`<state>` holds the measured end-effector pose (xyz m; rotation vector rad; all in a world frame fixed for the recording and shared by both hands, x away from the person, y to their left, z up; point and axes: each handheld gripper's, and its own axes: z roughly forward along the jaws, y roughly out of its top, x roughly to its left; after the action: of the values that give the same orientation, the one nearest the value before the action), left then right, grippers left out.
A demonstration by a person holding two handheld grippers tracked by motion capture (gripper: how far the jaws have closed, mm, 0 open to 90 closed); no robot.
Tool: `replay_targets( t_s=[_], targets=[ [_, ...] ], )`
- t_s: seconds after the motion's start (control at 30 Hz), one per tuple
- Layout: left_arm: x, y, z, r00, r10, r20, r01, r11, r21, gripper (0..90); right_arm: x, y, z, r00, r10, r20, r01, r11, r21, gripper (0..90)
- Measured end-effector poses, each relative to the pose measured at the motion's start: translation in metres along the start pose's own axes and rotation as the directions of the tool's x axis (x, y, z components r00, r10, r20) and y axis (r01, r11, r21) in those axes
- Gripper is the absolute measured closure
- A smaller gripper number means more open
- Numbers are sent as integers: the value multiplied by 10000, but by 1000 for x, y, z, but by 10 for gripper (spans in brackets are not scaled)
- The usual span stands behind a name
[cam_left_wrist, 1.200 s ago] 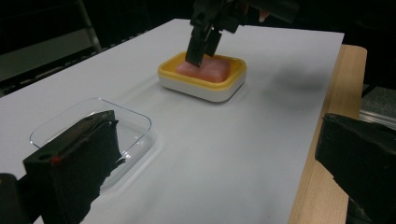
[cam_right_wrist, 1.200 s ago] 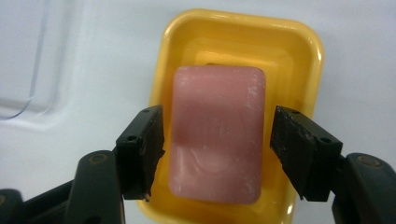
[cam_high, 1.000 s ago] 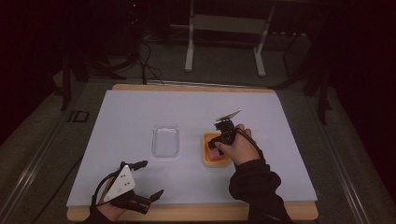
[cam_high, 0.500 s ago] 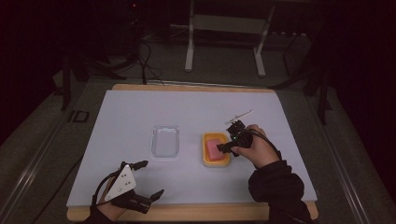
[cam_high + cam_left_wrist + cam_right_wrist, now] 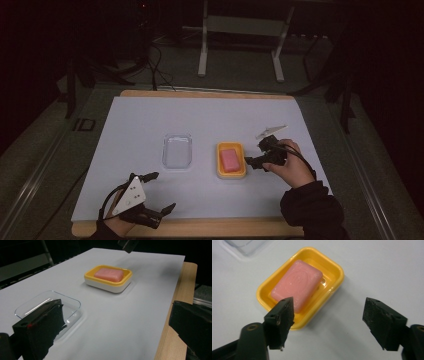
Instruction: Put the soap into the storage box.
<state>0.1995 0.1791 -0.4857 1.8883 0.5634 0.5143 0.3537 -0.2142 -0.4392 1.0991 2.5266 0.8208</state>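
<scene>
Your right gripper has just been opening, nothing between its jaws, just beside the yellow dish holding the pink soap. That bar looks firm but slick, so pinch its long sides. Your left gripper rests open near the table's edge.

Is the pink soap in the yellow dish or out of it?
In it: the soap lies flat inside the yellow dish, its rim showing all around; no fingers touch it.
</scene>
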Motion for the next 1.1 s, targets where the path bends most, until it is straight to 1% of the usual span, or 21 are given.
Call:
replay_targets(
  t_s=[0.03,0.07,0.1,0.17,0.23,0.27,0.3,0.33,0.37,0.47,0.5,0.53,0.63,0.7,0.77,0.93,1.03,1.1],
  targets=[
    [0,0,0,10000,-3,0,3,10000,1,5,-1,-3,-1,9999,156,32,-156,9998,-80,247],
    [0,0,0,10000,3,-6,-3,10000,8,5,-3,-8,-3,9986,506,174,-504,9987,-121,250],
    [0,0,0,10000,6,-4,-6,10000,18,5,-3,-8,-3,9986,506,174,-504,9987,-121,250],
    [0,0,0,10000,16,-8,-16,10000,27,5,-7,-14,-5,9974,664,293,-656,9975,-251,250],
    [0,0,0,10000,16,-10,-16,10000,39,5,-10,-20,-7,9970,696,336,-684,9971,-343,250],
    [0,0,0,10000,31,-19,-31,10000,45,5,-14,-26,-9,9950,899,424,-879,9951,-452,255],
    [0,0,0,10000,31,-17,-31,10000,30,5,-16,-29,-9,9936,1041,447,-1022,9938,-429,273],
    [0,0,0,10000,14,-22,-14,10000,30,6,-16,-29,-9,9936,1041,447,-1022,9938,-429,273],
    [0,0,0,10000,20,-26,-20,10000,41,6,-18,-33,-10,9920,1166,474,-1150,9927,-359,287],
    [0,0,0,10000,23,-17,-23,10000,48,5,-22,-43,-10,9892,1357,558,-1342,9905,-289,287],
    [0,0,1,10000,30,-16,-30,10000,54,5,-24,-49,-10,9882,1417,584,-1405,9898,-236,287],
    [0,0,1,10000,32,-15,-32,10000,61,5,-24,-49,-10,9882,1417,584,-1405,9898,-236,287],
    [0,0,0,10000,36,-20,-36,10000,60,6,-26,-58,-10,9868,1467,687,-1452,9891,-262,286],
    [0,0,1,10000,28,-13,-28,10000,66,5,-26,-62,-10,9859,1553,620,-1536,9876,-314,286],
    [0,0,1,10000,37,-8,-37,10000,71,5,-25,-66,-9,9879,1409,648,-1385,9895,-401,280],
    [0,0,1,10000,40,-8,-40,10000,85,5,-23,-74,-7,9880,1404,649,-1372,9892,-517,279],
    [0,0,1,10000,46,-7,-46,9999,99,5,-23,-78,-6,9873,1493,534,-1460,9874,-618,279],
    [0,0,1,10000,51,-15,-51,9999,109,6,-22,-81,-5,9880,1426,594,-1391,9885,-592,279]
  ],
)
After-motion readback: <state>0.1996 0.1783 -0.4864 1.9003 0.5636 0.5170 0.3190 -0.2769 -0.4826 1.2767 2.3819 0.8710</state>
